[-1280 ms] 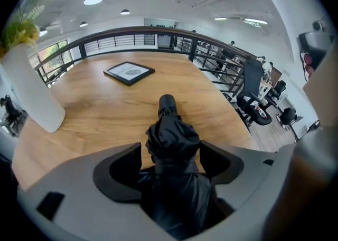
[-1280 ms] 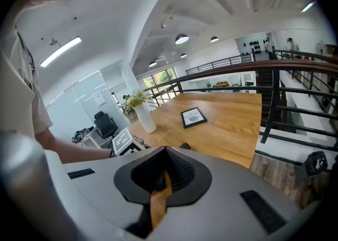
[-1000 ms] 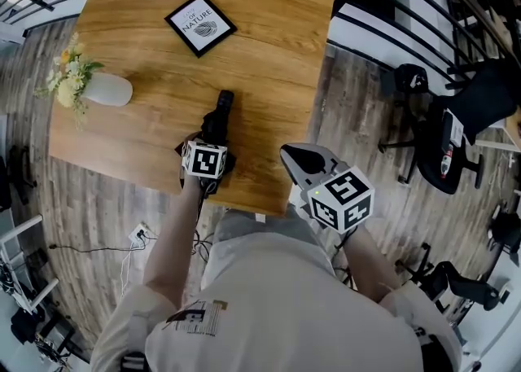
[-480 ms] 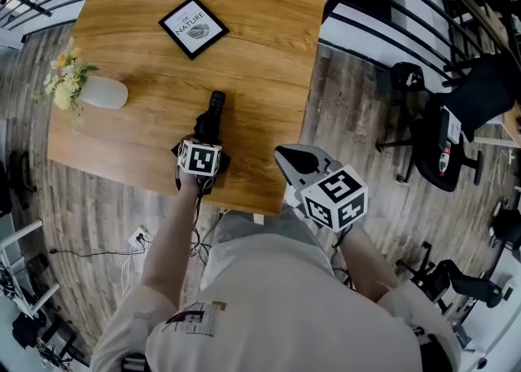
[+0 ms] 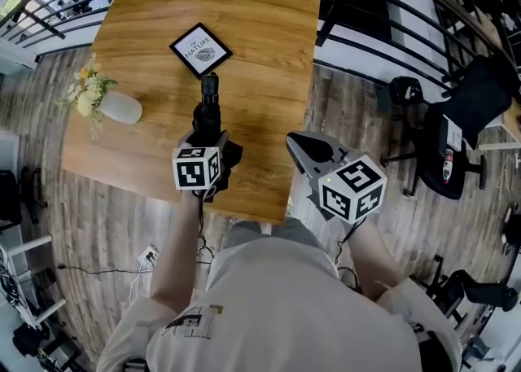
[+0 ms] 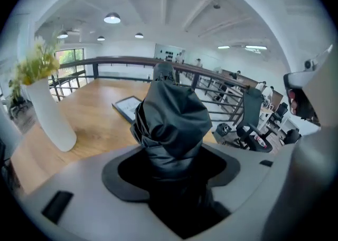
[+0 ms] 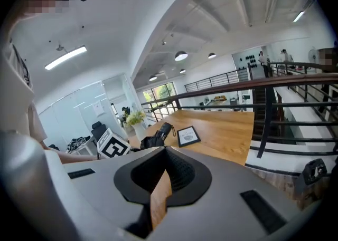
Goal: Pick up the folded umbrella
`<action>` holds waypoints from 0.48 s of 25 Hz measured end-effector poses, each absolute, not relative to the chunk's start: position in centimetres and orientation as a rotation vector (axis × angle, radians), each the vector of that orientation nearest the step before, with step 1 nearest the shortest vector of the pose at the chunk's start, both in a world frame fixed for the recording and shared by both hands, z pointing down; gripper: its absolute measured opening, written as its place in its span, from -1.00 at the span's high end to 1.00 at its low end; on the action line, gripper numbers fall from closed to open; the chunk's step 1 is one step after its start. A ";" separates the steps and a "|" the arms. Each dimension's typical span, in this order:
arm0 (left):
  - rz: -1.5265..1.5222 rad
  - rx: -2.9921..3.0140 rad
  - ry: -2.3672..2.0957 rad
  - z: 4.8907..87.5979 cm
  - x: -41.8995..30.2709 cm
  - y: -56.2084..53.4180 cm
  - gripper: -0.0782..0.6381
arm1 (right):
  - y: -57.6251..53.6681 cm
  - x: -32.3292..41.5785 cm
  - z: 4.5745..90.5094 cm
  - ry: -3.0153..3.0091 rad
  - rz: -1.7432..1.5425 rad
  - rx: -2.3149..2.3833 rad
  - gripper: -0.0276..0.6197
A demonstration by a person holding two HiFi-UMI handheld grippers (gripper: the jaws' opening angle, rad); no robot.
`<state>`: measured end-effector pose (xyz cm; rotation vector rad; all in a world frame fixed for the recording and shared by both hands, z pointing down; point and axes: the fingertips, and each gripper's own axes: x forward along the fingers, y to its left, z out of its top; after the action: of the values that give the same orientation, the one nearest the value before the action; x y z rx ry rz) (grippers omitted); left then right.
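Observation:
The folded black umbrella (image 5: 207,111) is off the wooden table (image 5: 269,45), its strap end pointing away from me toward the picture frame. My left gripper (image 5: 210,141) holds its near end, jaws still closing in on the bunched fabric. In the left gripper view the umbrella (image 6: 171,121) fills the space between the jaws of the left gripper (image 6: 171,169). My right gripper (image 5: 298,147) hovers over the table's near right corner, shut and holding nothing. The right gripper view shows the right gripper (image 7: 160,184) with only a thin slit between its jaws, and the umbrella (image 7: 158,135) far off at left.
A black-framed picture (image 5: 200,50) lies on the table beyond the umbrella. A white vase with flowers (image 5: 120,107) stands at the table's left edge. A black railing (image 5: 383,28) and an office chair (image 5: 456,130) are on the right, off the table.
My left gripper has risen with the umbrella, lifting it off the table. The right gripper has risen a little too, still shut.

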<state>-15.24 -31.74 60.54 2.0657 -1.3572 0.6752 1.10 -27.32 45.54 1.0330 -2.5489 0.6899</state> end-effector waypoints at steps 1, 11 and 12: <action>0.644 2.101 -1.377 58.4 -15.2 -32.2 -0.01 | -27.6 1.3 44.1 -2.572 0.665 1.056 0.83; 0.451 2.474 -1.570 39.0 -14.2 -32.4 -0.01 | -27.4 4.9 29.5 -2.758 0.262 1.285 0.83; 0.430 2.503 -1.590 37.3 -14.2 -32.0 -0.02 | -27.1 5.2 28.2 -2.763 0.216 1.307 0.83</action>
<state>-14.16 -31.97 37.34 2.5027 -1.5899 0.4295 5.25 -27.11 28.20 1.3073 -2.7634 0.2158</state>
